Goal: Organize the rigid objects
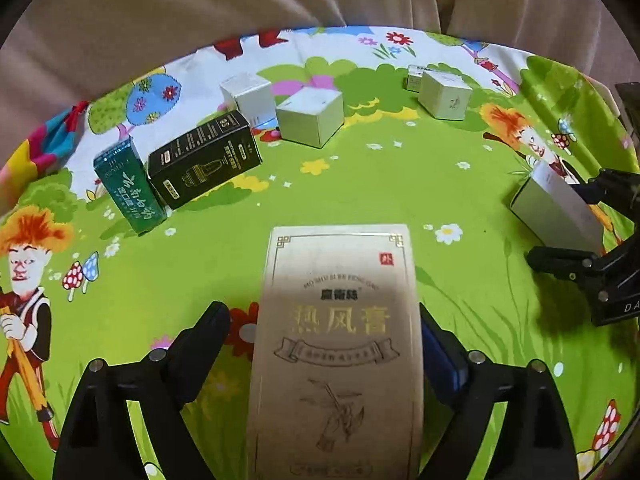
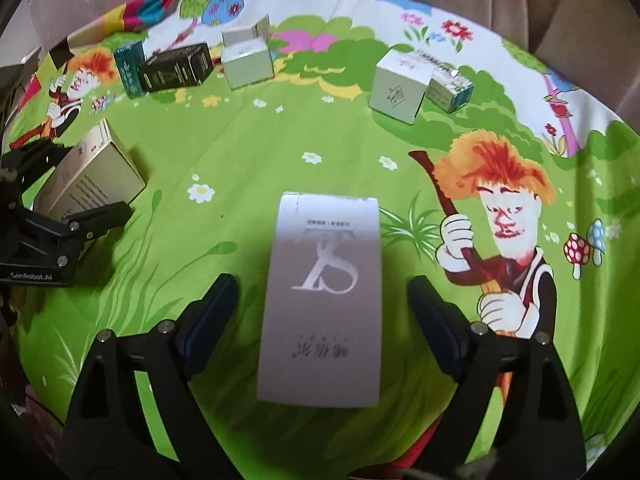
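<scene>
A tall gold box (image 1: pixel 336 344) with Chinese lettering lies between the fingers of my left gripper (image 1: pixel 324 324); the jaws stand open, with a gap at the left finger. It also shows in the right wrist view (image 2: pixel 88 172), with the left gripper (image 2: pixel 60 200) around it. A silver-grey box (image 2: pixel 322 300) with a "TS" logo lies between the open fingers of my right gripper (image 2: pixel 322 300), touching neither. In the left wrist view this box (image 1: pixel 556 212) sits between the right gripper's fingers (image 1: pixel 572 224).
On the cartoon-print cloth (image 1: pixel 360 184) stand a green box (image 1: pixel 130 190), a black box (image 1: pixel 204 158), white cube boxes (image 1: pixel 310 116) (image 1: pixel 250 92) (image 1: pixel 444 94) and a small box (image 2: pixel 450 88). Beige curtain folds hang behind the table.
</scene>
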